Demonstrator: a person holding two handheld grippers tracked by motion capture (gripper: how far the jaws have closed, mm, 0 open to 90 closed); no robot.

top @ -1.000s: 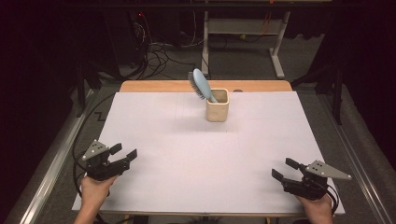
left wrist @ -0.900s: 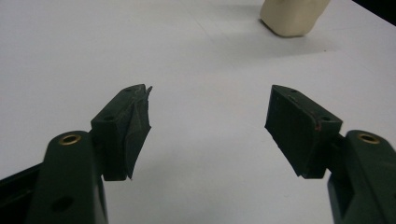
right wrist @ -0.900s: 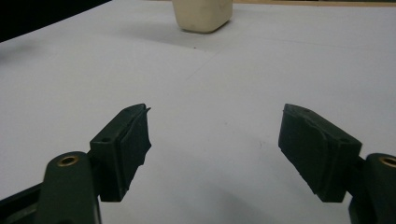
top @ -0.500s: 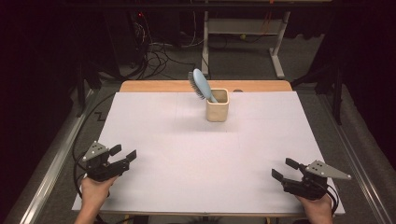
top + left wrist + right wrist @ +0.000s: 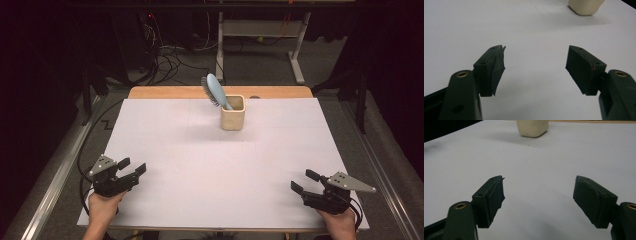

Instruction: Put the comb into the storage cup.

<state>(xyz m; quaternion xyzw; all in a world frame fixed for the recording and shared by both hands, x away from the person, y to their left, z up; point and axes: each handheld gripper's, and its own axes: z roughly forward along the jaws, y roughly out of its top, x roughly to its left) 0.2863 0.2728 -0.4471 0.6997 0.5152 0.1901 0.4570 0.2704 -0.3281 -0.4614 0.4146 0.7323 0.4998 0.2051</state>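
Note:
A cream cup (image 5: 233,119) stands upright at the far middle of the white sheet, and a light blue hairbrush (image 5: 215,90) leans out of it to the left, bristle head up. My left gripper (image 5: 132,166) rests low at the near left, open, with nothing between its jaws (image 5: 536,50). At the near right my right gripper (image 5: 304,181) is open and empty as well (image 5: 539,180). Both point inward across the sheet toward the cup (image 5: 585,6) (image 5: 532,127), which is far from each.
The white sheet (image 5: 200,165) covers most of the table; a strip of bare wood (image 5: 170,92) shows along its far edge. Beyond the table are a dark floor with loose cables (image 5: 170,55) and a metal frame (image 5: 260,30).

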